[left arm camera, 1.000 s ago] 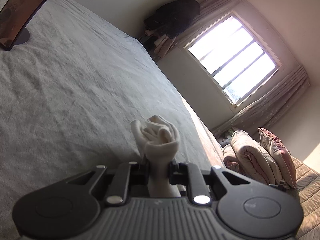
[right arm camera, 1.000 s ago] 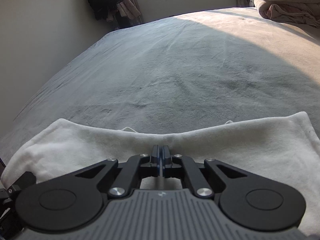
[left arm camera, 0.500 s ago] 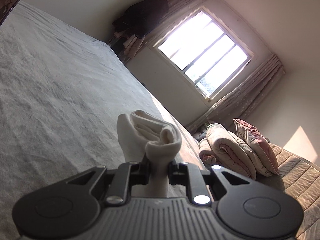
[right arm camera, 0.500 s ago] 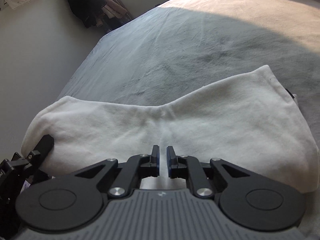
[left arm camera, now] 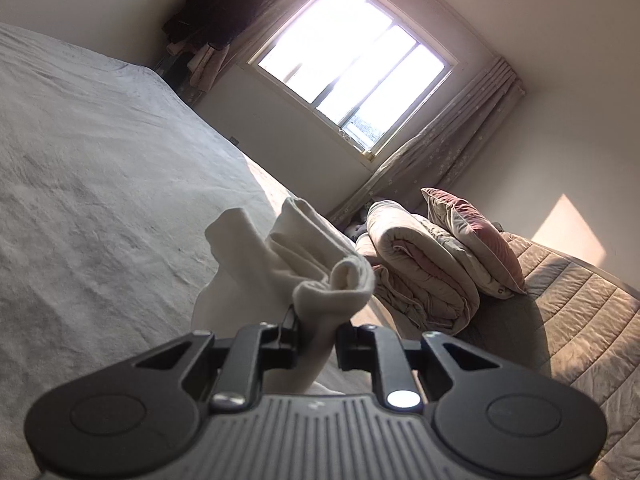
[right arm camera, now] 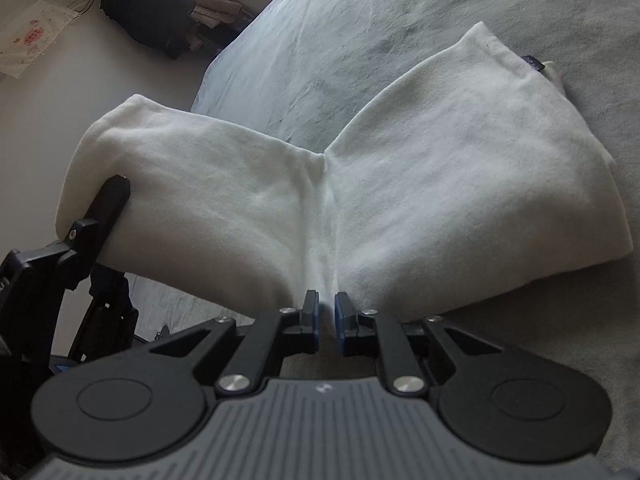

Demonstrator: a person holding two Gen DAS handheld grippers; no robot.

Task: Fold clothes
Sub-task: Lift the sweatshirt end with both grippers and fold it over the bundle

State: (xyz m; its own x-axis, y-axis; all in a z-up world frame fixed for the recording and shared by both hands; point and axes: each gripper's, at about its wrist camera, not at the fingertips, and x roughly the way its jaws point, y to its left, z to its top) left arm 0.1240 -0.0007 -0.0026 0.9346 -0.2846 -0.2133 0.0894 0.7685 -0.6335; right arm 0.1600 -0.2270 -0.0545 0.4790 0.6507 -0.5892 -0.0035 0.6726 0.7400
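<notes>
White, soft fleece garment (right arm camera: 400, 184), lying folded on the wide grey bedspread (right arm camera: 360, 40), one end flat on that bedspread, the other end lifted off it. Pinched at the lifted end by the left black two-finger gripper (left arm camera: 318, 340), jaws clamped on a bunched, rolled lump of the cloth (left arm camera: 304, 264) that stands up above the fingers. Same left gripper visible in the right wrist view as a black finger (right arm camera: 108, 204) pressed against the raised end of the garment, out past the bedspread's edge. Pinched too at the middle crease by the right black two-finger gripper (right arm camera: 328, 324), blue-padded jaws nearly together with a thin strip of white cloth between them. Sagging in a V between the two halves, crease running straight up from the right gripper. Small dark label (right arm camera: 534, 63) at the far corner of the flat half, touching the bedspread.

Beyond the bedspread: bright barred window (left arm camera: 352, 68) with pale patterned curtains (left arm camera: 440, 144). At the bedspread's sunlit end, rolled beige and pink quilt (left arm camera: 424, 268) and a dusty-pink cushion (left arm camera: 472, 232) leaning on it. Dark clothing heaped (right arm camera: 148, 12) in the corner off the bedspread's far side.
</notes>
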